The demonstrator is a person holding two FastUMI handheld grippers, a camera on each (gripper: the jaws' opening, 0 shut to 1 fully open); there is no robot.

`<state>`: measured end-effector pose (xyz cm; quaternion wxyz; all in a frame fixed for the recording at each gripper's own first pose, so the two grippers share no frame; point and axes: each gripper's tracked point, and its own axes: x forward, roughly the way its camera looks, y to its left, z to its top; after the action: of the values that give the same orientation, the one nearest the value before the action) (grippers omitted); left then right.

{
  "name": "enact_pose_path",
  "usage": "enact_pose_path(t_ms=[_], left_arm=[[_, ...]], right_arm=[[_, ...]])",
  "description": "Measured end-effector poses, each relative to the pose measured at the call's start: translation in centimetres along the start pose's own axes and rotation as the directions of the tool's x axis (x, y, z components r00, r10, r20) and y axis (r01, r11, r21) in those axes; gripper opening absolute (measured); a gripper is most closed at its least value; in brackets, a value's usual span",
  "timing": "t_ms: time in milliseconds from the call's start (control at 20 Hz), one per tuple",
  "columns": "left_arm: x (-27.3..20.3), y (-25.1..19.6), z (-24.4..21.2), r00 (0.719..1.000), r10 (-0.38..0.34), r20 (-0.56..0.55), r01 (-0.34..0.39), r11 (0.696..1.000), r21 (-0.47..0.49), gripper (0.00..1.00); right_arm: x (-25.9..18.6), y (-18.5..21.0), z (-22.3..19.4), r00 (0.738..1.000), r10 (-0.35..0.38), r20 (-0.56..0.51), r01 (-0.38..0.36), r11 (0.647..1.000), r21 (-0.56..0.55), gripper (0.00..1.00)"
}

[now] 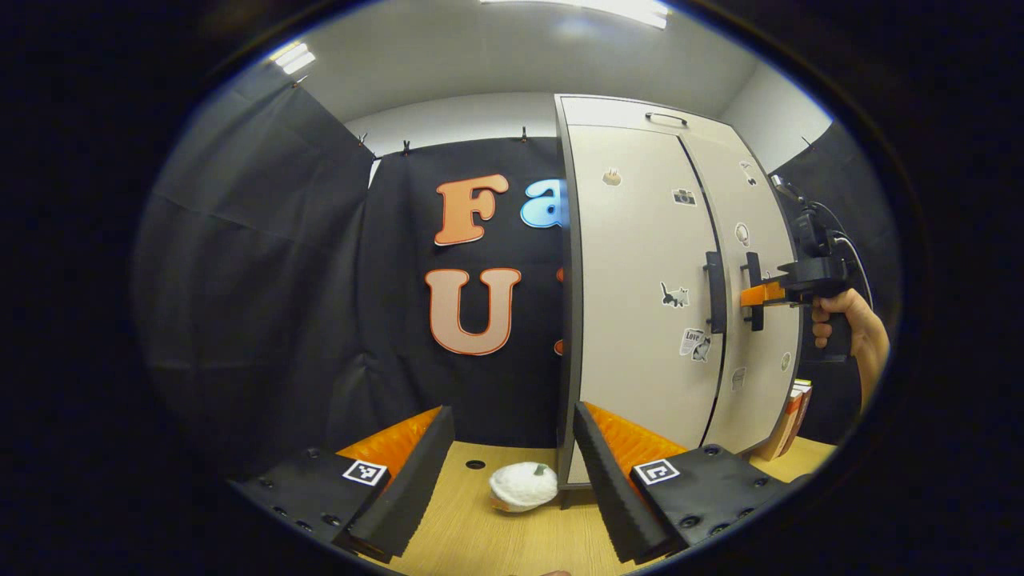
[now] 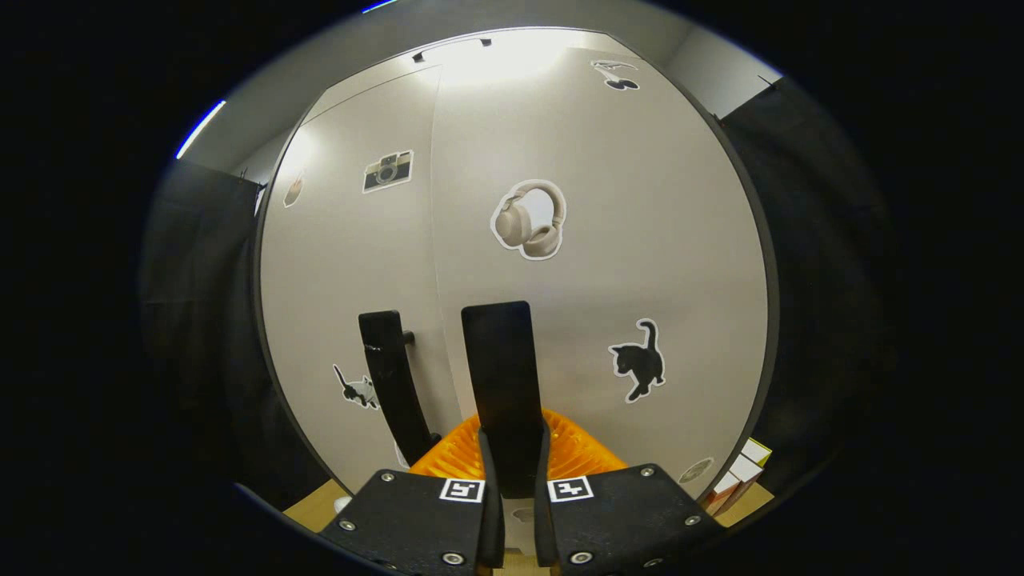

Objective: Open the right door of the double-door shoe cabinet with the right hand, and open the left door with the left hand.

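The pale double-door shoe cabinet (image 1: pixel 632 240) stands on the wooden table with both doors flush and stickers on them. In the right gripper view, my right gripper (image 2: pixel 514 448) is shut on the right door's black vertical handle (image 2: pixel 500 360), and the left door's handle (image 2: pixel 390 368) stands just beside it. The left gripper view shows a hand (image 1: pixel 840 316) holding that right gripper (image 1: pixel 756 294) against the right handle (image 1: pixel 754 280). My left gripper (image 1: pixel 512 480) hangs open low over the table, left of the cabinet and well short of the left handle (image 1: pixel 714 292).
A small white pumpkin-like object (image 1: pixel 522 486) lies on the wooden table (image 1: pixel 496 544) between my left fingers' line of sight, by the cabinet's left front corner. Several books (image 1: pixel 792 420) lean against the cabinet's right side. Black cloth walls surround the booth.
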<state>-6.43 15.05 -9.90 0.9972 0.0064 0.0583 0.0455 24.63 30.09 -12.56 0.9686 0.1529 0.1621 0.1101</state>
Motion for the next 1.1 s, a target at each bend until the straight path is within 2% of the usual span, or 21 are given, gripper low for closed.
enact_pose_path(t_ms=[300, 550, 800, 1100], left_arm=[[-2.2, -2.3, 1.3, 0.999, -0.025, 0.025, 0.024, 0.999, 0.021, 0.96], [-3.0, -3.8, 1.3, 0.999, -0.036, 0.012, 0.036, 0.998, 0.051, 0.96], [-3.2, -5.5, 1.4, 0.998, -0.063, 0.018, 0.062, 0.996, 0.062, 0.96], [-1.8, -8.3, -0.1, 0.993, -0.115, -0.025, 0.116, 0.992, 0.047, 0.97]], right_arm=[[-2.5, -0.7, 0.5, 0.998, 0.041, 0.054, -0.037, 0.997, -0.068, 0.14], [-4.3, -1.4, 0.7, 0.995, 0.079, 0.062, -0.075, 0.995, -0.071, 0.14], [-5.9, -2.7, 1.0, 0.992, 0.084, 0.099, -0.072, 0.991, -0.115, 0.14], [-7.4, -4.9, 1.5, 0.987, 0.073, 0.145, -0.054, 0.99, -0.13, 0.14]])
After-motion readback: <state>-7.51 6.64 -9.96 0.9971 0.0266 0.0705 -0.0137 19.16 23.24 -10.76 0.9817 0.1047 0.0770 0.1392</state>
